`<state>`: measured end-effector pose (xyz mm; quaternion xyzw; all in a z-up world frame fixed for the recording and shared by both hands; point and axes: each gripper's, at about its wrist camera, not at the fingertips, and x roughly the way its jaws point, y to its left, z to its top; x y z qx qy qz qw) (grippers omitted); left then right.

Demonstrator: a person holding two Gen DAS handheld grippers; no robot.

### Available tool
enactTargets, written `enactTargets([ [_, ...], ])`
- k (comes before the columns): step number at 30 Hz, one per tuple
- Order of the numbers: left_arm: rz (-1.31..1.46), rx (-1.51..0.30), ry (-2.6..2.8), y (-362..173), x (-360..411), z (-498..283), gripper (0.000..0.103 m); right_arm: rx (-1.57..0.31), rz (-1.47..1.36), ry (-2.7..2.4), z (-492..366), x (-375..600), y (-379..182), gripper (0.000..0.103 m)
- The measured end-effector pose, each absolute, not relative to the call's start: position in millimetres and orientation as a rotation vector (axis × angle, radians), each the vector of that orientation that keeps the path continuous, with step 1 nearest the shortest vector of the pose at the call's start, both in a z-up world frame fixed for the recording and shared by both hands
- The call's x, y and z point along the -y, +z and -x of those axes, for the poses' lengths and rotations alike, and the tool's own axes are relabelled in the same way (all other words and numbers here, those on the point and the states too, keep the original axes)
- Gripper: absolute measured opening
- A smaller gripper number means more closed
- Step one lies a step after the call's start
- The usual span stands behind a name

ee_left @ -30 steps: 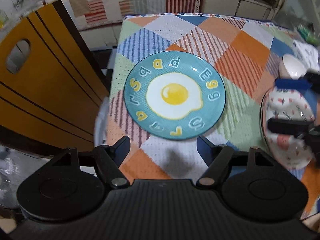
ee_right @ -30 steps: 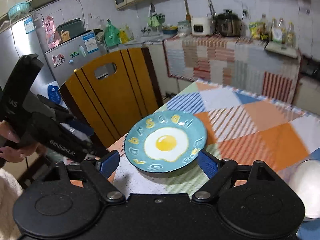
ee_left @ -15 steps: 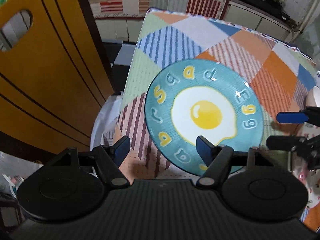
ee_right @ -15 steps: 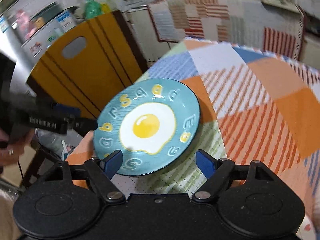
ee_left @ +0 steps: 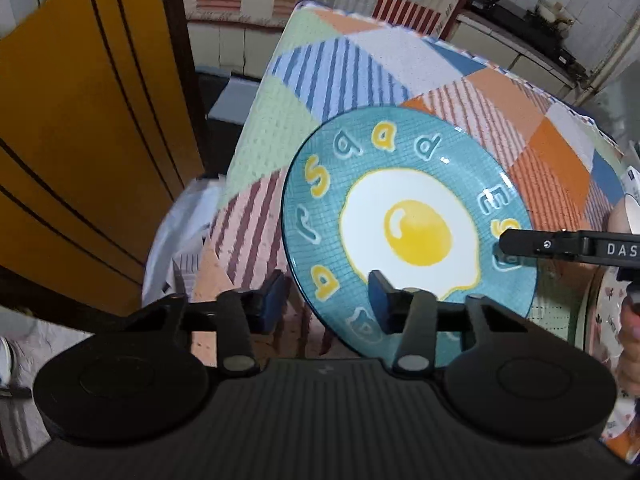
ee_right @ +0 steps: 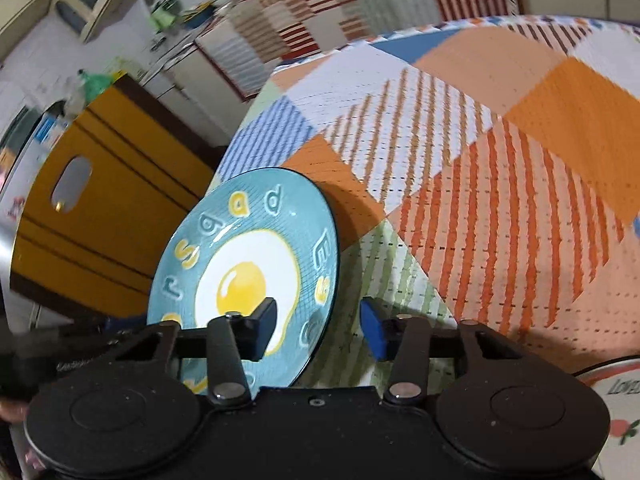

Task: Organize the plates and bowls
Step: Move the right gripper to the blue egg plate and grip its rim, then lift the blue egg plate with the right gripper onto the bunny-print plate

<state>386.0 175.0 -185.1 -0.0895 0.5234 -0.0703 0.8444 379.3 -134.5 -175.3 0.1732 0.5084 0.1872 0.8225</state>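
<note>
A teal plate (ee_left: 408, 216) with a fried-egg picture and raised letters lies on the patchwork tablecloth (ee_left: 320, 72) near the table's left corner. It also shows in the right wrist view (ee_right: 248, 264). My left gripper (ee_left: 326, 300) is open, its jaws straddling the plate's near-left rim, one finger over the plate. My right gripper (ee_right: 316, 332) is open and straddles the plate's right rim, one finger over the egg picture. The right gripper's finger (ee_left: 560, 246) reaches over the plate from the right.
A white patterned plate (ee_left: 600, 320) lies at the right, also showing in the right wrist view (ee_right: 616, 400). A pale bowl (ee_left: 624, 216) sits behind it. A yellow chair back (ee_left: 80, 120) stands left of the table. Kitchen cabinets line the far wall.
Both grippers have moved in over the teal plate, each now straddling an opposite rim. Their jaws have narrowed somewhat. The plate stays on the cloth.
</note>
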Motion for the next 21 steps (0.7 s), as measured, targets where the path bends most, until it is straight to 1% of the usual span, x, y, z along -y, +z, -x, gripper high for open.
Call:
enactTargets([
  [1,0.202,-1.110,-0.132,-187,-175,-387,0.034,-1.085,-0.374,0.394,-380,134,-178,0.046],
  [5,0.245,-1.132,-0.112,-186,-175,-390,0.033,-1.037,-0.321,0.398,-382,123,-179,0.042],
  [6,0.249,-1.128,-0.112,-187,-175,-390,0.031,-1.031,-0.311,0.406,-382,120,-181,0.033],
  [8,0.233,-1.117,-0.097,-186,-174,-389,0.028,-1.020,-0.307,0.399,-383,117,-182,0.026],
  [9,0.226,-1.117,-0.100,-187,-173,-389,0.028,-1.017,-0.286,0.392,-384,117,-182,0.020],
  [16,0.146,-1.108,-0.121,-173,-162,-373,0.029,-1.051,-0.153,0.534,-383,120,-170,0.019],
  [21,0.118,-1.063,-0.160,-147,-153,-350,0.029,-1.029,-0.165,0.549,-369,132,-158,0.020],
])
